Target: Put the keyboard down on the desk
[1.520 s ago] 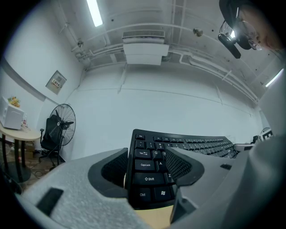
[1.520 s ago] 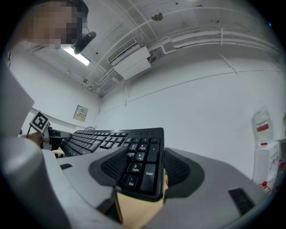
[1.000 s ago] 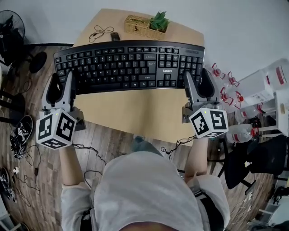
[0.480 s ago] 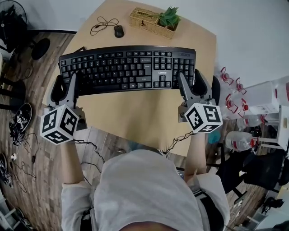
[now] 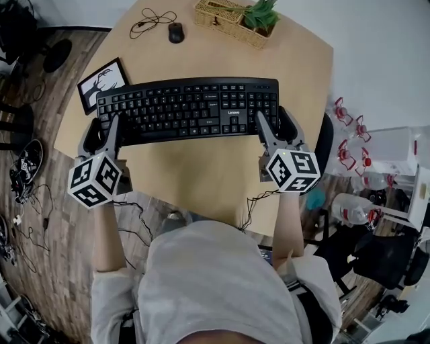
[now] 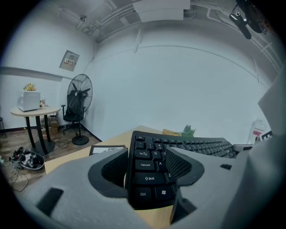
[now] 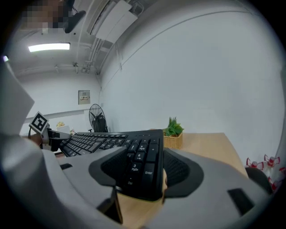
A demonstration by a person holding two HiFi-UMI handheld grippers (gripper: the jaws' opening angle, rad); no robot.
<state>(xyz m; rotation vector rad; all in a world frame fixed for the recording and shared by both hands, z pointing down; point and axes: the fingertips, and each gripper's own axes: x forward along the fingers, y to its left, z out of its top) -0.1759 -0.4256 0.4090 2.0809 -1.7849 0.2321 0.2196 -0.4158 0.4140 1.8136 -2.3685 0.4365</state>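
Observation:
A black full-size keyboard [image 5: 188,107] lies level across the middle of the wooden desk [image 5: 201,168], gripped at both short ends. My left gripper [image 5: 104,131] is shut on its left end, jaws clamped around the Shift and Ctrl keys [image 6: 149,179]. My right gripper [image 5: 275,126] is shut on the numpad end [image 7: 138,167]. In both gripper views the keyboard [image 6: 192,145] hangs low over the desk top [image 7: 134,210]. Whether its underside touches the wood is hidden.
A framed picture [image 5: 101,82] lies just left of the keyboard's far corner. A mouse [image 5: 176,31] with its cable and a wicker basket with a plant [image 5: 235,17] sit at the desk's far edge. Shoes and cables [image 5: 20,178] litter the floor left; bottles [image 5: 356,208] stand right.
The keyboard has come down toward the desk with both grippers and looks smaller in the head view. The framed picture, hidden under it a second ago, now shows.

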